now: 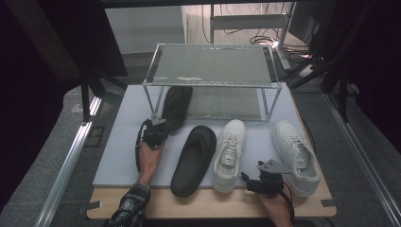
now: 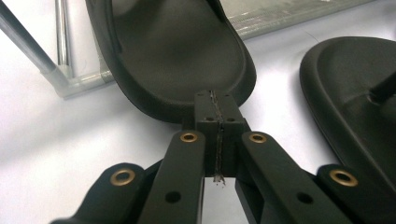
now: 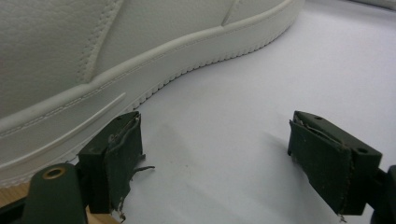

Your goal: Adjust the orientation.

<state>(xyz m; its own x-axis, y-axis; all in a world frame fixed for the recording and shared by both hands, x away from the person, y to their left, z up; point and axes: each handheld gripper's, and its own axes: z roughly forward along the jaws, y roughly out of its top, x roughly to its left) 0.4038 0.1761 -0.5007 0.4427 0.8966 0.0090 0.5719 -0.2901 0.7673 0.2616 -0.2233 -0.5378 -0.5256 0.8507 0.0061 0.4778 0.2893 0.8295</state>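
We have one black slipper halfway under the rack, its heel at the tips of our left gripper, jaws shut on nothing. Its mate and two white sneakers wait on the grey mat. Our right gripper idles open beside a sneaker; cables clutter the dim floor beyond.

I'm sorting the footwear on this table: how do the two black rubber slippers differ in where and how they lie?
The far black rubber slipper lies partly under the clear wire-framed rack; the near black rubber slipper lies wholly on the open white mat. The shut left tool meets the far one's heel; nothing touches the near one. Both lie sole-down, toes pointing away.
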